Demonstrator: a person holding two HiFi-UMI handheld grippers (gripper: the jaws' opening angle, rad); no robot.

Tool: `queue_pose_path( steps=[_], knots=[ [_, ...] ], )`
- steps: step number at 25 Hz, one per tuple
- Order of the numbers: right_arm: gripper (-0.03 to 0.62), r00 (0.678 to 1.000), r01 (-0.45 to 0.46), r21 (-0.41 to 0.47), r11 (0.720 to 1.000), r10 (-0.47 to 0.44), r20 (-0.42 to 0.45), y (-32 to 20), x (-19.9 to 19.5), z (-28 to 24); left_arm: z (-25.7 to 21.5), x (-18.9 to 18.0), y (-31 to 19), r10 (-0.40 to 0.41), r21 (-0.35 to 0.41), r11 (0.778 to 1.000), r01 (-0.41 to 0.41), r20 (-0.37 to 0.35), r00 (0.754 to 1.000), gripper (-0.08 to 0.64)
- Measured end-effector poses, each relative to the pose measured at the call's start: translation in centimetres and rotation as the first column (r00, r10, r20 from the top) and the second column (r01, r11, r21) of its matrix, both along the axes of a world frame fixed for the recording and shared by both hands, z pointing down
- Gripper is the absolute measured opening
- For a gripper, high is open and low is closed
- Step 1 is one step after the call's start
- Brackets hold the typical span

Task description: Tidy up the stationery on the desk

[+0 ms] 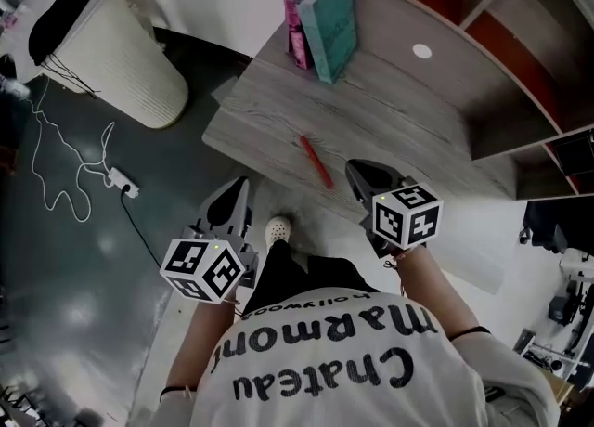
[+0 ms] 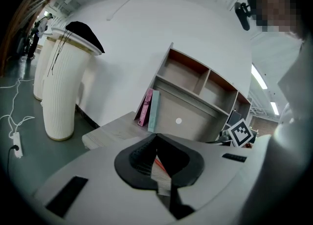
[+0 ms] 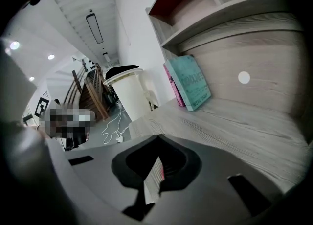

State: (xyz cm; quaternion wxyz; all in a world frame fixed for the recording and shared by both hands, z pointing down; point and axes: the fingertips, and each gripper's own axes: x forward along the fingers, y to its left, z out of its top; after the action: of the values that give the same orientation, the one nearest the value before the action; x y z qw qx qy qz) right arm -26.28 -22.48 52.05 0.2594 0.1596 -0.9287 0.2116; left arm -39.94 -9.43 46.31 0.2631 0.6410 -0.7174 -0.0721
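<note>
The red pen [image 1: 316, 161] lies alone mid-counter [image 1: 408, 128], just ahead of both claws and only a sliver of it shows in the left gripper view. The teal book's [image 3: 192, 82] cover print is too blurred to read. The shirt reads "Chateau Marmont". A black cloth hides the ribbed bin's [image 1: 116, 58] contents. Left claw [image 2: 156, 137] and right claw [image 3: 157, 138] have tips pressed together, holding nothing

The left hand-held gripper [image 1: 238, 188] and right hand-held gripper [image 1: 360, 171] point forward, with jaws seemingly pressed together and empty.
</note>
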Motion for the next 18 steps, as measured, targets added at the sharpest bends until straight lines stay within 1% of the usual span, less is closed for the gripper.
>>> queue_pose_path(
  steps=[7, 10, 15, 18],
  knots=[
    [0.014, 0.999, -0.026, -0.068, 0.997, 0.023, -0.034, -0.1, 0.2, 3.4, 3.6, 1.2, -0.3, 0.033, -0.064, 0.997, -0.036, -0.045, 0.998, 0.015],
    [0.014, 0.999, -0.029, -0.097, 0.995, 0.024, -0.046, 0.1, 0.4, 4.7, 4.7, 1.9, -0.2, 0.047, -0.089, 0.995, -0.052, -0.054, 0.997, 0.015],
    [0.014, 0.999, -0.036, -0.148, 0.988, 0.03, -0.04, 0.6, 0.6, 6.5, 6.1, 2.7, 0.1, 0.065, -0.116, 0.991, -0.073, -0.067, 0.996, 0.015],
    [0.015, 0.998, -0.032, -0.171, 0.985, 0.022, -0.058, 0.9, 0.9, 7.8, 6.4, 2.8, 0.2, 0.068, -0.127, 0.989, -0.076, -0.066, 0.995, 0.015]
  ],
)
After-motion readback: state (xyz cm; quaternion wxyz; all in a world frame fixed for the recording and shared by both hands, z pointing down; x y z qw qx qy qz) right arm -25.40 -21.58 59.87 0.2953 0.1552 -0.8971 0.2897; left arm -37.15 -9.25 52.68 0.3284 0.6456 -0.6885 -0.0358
